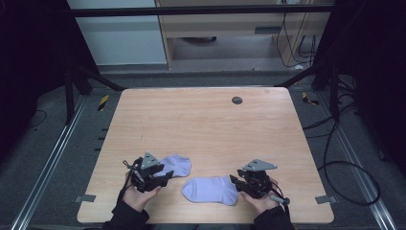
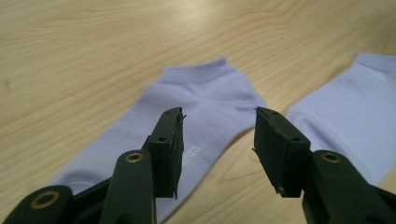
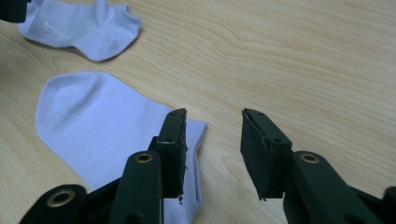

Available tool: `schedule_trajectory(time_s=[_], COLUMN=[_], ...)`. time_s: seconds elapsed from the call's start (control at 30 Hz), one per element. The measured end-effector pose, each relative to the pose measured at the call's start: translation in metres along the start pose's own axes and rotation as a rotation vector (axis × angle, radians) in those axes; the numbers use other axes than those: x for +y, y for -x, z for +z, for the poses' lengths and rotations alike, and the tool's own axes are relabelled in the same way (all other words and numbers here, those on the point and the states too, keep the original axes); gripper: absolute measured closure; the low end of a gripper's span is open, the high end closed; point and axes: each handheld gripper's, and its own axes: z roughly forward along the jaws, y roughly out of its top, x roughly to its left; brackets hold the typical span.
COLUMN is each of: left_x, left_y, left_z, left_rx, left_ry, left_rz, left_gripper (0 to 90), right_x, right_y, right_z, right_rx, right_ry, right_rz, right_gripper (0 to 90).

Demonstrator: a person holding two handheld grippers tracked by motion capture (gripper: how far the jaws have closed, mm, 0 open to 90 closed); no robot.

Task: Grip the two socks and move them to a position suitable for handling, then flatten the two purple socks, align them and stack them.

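Two pale lilac ankle socks lie flat near the front edge of the wooden table (image 1: 206, 124). The left sock (image 1: 176, 166) (image 2: 205, 98) lies just beyond my left gripper (image 1: 165, 176) (image 2: 218, 114), whose jaws stand open above it with nothing between the pads. The right sock (image 1: 210, 189) (image 3: 102, 121) rests in front of my right gripper (image 1: 234, 181) (image 3: 214, 114). That gripper is open too, its left jaw over the sock's cuff edge and bare wood in the gap. The right sock (image 2: 345, 112) lies at the right of the left gripper view. The left sock (image 3: 79, 25) lies at the upper left of the right gripper view.
A small dark round disc (image 1: 236, 100) sits near the table's far edge. Metal rails (image 1: 52, 158) run along both sides of the table, and cables (image 1: 344, 167) lie on the floor to the right. Light wood spreads out beyond the socks.
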Motion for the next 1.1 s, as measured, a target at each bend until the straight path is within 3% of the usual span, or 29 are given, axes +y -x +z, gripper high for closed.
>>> schedule_trajectory(time_s=[0.23, 0.7, 0.93, 1.1], left_x=[-0.007, -0.024, -0.033, -0.034], left_y=[-0.034, -0.067, -0.082, -0.086], left_z=[-0.01, -0.019, -0.019, -0.016], left_rx=[0.069, 0.133, 0.164, 0.183], left_ry=[0.015, 0.007, -0.015, -0.032], left_rz=[-0.054, -0.121, -0.161, -0.161], left_gripper=[44.2, 42.4, 47.1, 50.2], right_x=[0.012, 0.043, 0.061, 0.074], right_y=[-0.003, -0.015, -0.025, -0.038], right_z=[0.003, 0.029, 0.047, 0.064], right_rx=[0.001, 0.016, 0.036, 0.054], right_ry=[0.042, 0.068, 0.079, 0.068], right_rz=[0.005, 0.022, 0.04, 0.024], right_gripper=[52.3, 43.1, 44.4, 46.8])
